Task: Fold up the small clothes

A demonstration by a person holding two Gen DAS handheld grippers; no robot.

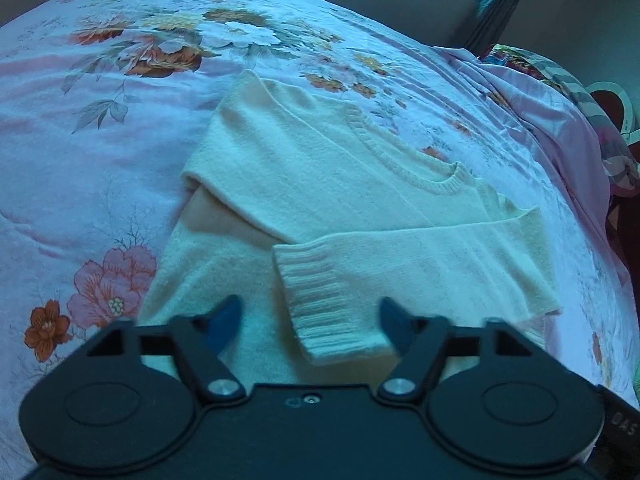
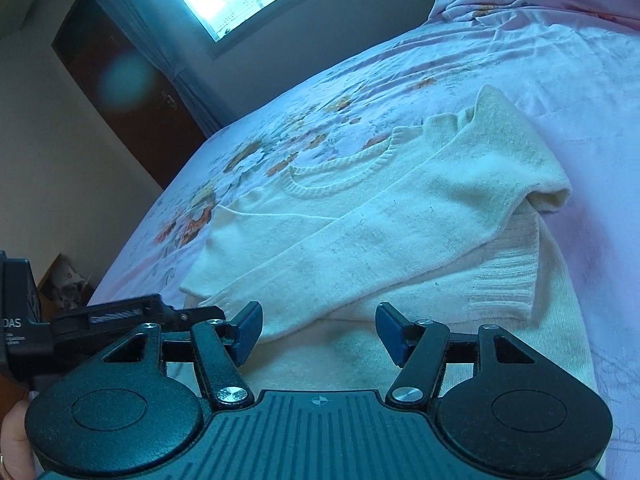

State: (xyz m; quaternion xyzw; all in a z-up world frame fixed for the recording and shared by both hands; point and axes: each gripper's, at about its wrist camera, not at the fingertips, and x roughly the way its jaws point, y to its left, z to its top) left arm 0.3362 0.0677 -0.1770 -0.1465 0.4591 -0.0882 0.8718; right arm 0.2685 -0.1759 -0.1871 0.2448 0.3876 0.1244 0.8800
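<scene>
A cream knitted sweater (image 1: pixel 320 184) lies flat on the bed, on a pink floral bedsheet (image 1: pixel 100 160), with its round ribbed neckline (image 1: pixel 400 160) on the far side from both grippers and its lower body on the near side, so its long axis runs roughly away from the person. Both sleeves are already laid across the chest: in the left wrist view one sleeve comes in from the right and ends in a ribbed cuff (image 1: pixel 320 300). The left gripper (image 1: pixel 310 320) hangs just over this cuff with its blue pads (image 1: pixel 224 320) apart; the cuff lies between them, but the pads do not press on it. The right gripper (image 2: pixel 318 330) is also spread wide and holds nothing; it hovers low over the near part of the sweater, just in front of the crossed sleeve (image 2: pixel 360 240), and the second cuff (image 2: pixel 508 276) lies a little to its right. I judge that the coming fold will bring the lower hem, which is hidden under the grippers, up toward the neckline, so both grippers must reach down and toward the person, each on its own side. Nothing hard stands in the way; the risk is that the loose cuffs slide out. A crumpled patterned quilt (image 1: pixel 580 92) lies well apart, by the far edge of the bed.
</scene>
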